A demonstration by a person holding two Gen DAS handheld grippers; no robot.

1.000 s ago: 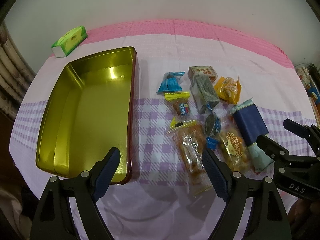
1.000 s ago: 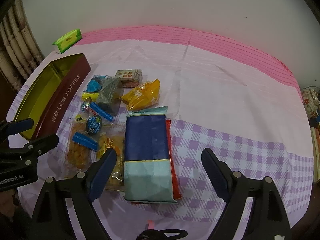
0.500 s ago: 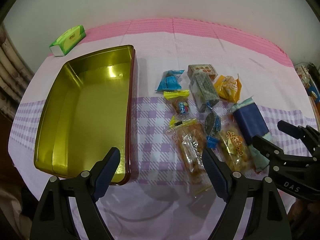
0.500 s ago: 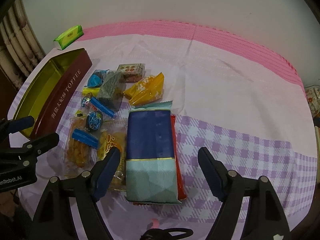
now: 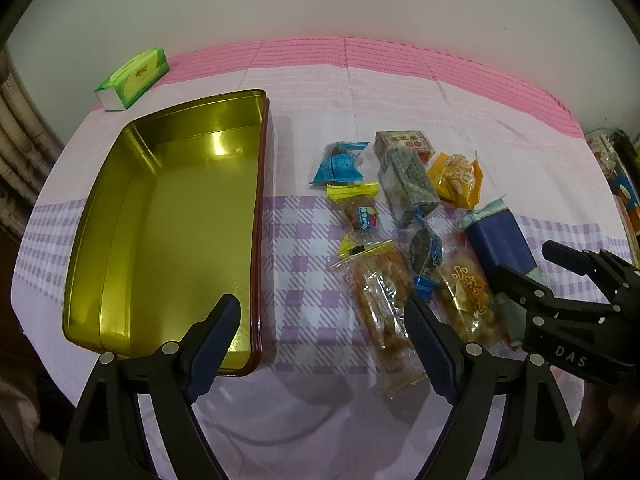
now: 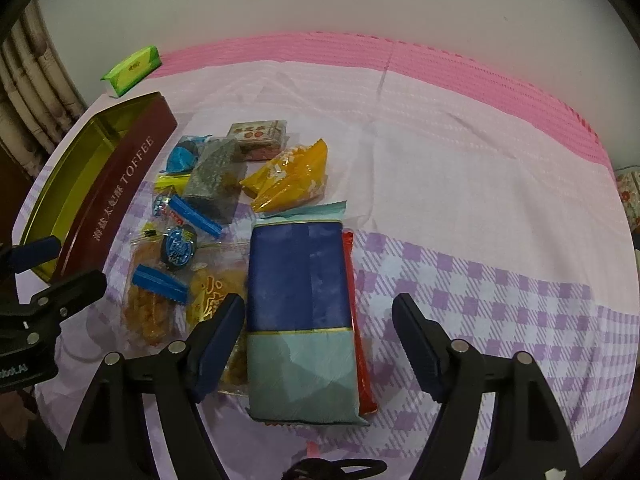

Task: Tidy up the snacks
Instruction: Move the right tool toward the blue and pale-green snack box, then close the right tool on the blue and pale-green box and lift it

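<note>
A gold-lined toffee tin (image 5: 168, 216) lies open and empty on the left. Right of it lies a cluster of small wrapped snacks (image 6: 216, 184). At the cluster's right edge a navy and pale-teal packet (image 6: 298, 312) lies flat atop a red packet (image 6: 358, 320).

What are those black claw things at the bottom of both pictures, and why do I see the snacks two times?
Those claws are two grippers, like big tongs, that a person holds, one in each hand. Each has a small camera looking along its fingers, so you get two pictures of one table. One is from the left gripper, which is open and holds nothing. In front of it is an empty gold tin. The other is from the right gripper. Its jaws are closing around the big blue snack pack, but its pads are not yet pressing on it. Small wrapped snacks lie beside that pack on the checked cloth, like the yellow packet. Far back is a green tissue pack.
</note>
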